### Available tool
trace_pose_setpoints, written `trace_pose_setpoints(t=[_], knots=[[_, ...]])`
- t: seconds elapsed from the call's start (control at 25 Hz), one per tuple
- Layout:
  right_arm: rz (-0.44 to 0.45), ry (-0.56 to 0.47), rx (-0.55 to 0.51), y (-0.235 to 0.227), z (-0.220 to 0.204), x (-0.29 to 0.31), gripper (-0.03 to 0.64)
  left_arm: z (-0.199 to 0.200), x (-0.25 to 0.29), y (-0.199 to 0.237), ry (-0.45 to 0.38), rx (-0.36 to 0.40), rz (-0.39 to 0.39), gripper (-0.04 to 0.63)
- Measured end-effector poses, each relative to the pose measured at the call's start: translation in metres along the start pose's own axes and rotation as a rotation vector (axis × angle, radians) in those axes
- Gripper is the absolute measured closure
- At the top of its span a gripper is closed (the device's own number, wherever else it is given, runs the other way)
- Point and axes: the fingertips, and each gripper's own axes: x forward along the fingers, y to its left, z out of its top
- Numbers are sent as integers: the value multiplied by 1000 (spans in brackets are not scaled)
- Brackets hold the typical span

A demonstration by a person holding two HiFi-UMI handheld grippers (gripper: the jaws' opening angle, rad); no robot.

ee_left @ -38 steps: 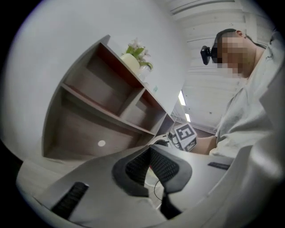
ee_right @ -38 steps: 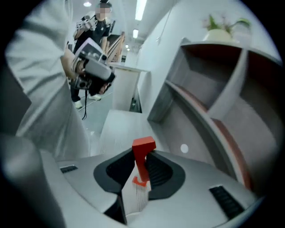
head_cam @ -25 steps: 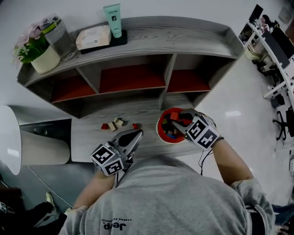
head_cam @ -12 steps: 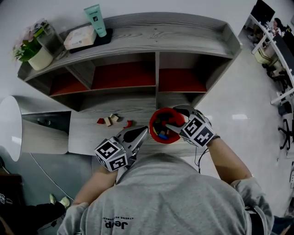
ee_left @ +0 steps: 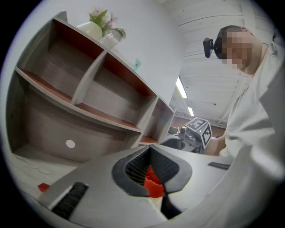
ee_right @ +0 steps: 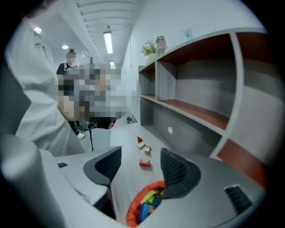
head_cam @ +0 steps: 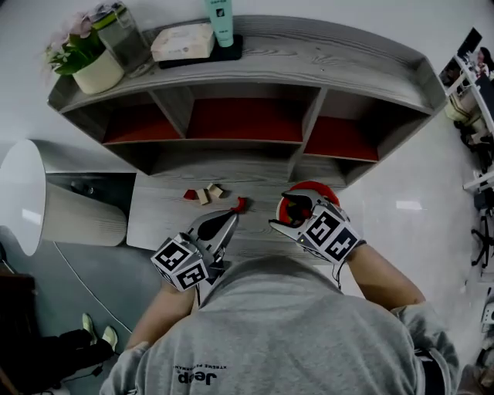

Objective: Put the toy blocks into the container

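Right gripper [ee_right: 141, 153]: spread over the bowl [head_cam: 315, 189], no longer pinching red (dropped in, likely). Left gripper [ee_left: 150, 153]: pressed together, nearing the red block [ee_right: 144, 163] by the counter [head_cam: 166, 224] front edge.

This looks to me like a big office or work room. Long strip lights [ee_right: 108, 42] shine on the white ceiling, and the smooth white floor [head_cam: 401, 177] is shiny. Desks with dark chairs [head_cam: 472, 73] stand at the far right edge. Close by is a curved grey wooden shelf unit [head_cam: 255, 46]. On top of it I see a white pot of flowers [head_cam: 96, 71], a pale pack of wipes [head_cam: 182, 42] and a green tube [head_cam: 219, 11]. Another person [ee_right: 67, 67] stands far back.
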Motion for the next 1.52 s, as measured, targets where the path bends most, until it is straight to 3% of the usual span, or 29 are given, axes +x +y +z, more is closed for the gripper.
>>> trace_pose_setpoints(t=[0.28,0.48,0.64,0.8,0.96,1.04,1.24,1.4,1.52], knots=[[0,140,49,50,9,142,357,5,-90,78,13,-25,32,581],[-159,370,84,32,-50,231,353,3,-151,131,60,-44,21,581],[-222,502,197,17,-103,268,273,-1,-190,161,100,-62,17,581],[-240,595,142,-2,-127,289,244,-6,-208,182,112,-87,19,581],[-175,657,117,-2,-143,307,245,-10,-218,188,123,-97,9,581],[-160,664,98,-1,-145,311,288,-12,-222,191,127,-102,8,581],[-123,612,101,11,-123,308,296,-13,-223,193,123,-115,5,581],[-118,487,127,19,-75,290,298,-7,-202,183,112,-103,-33,581],[-105,334,130,27,-16,260,298,2,-177,165,103,-84,-69,581]])
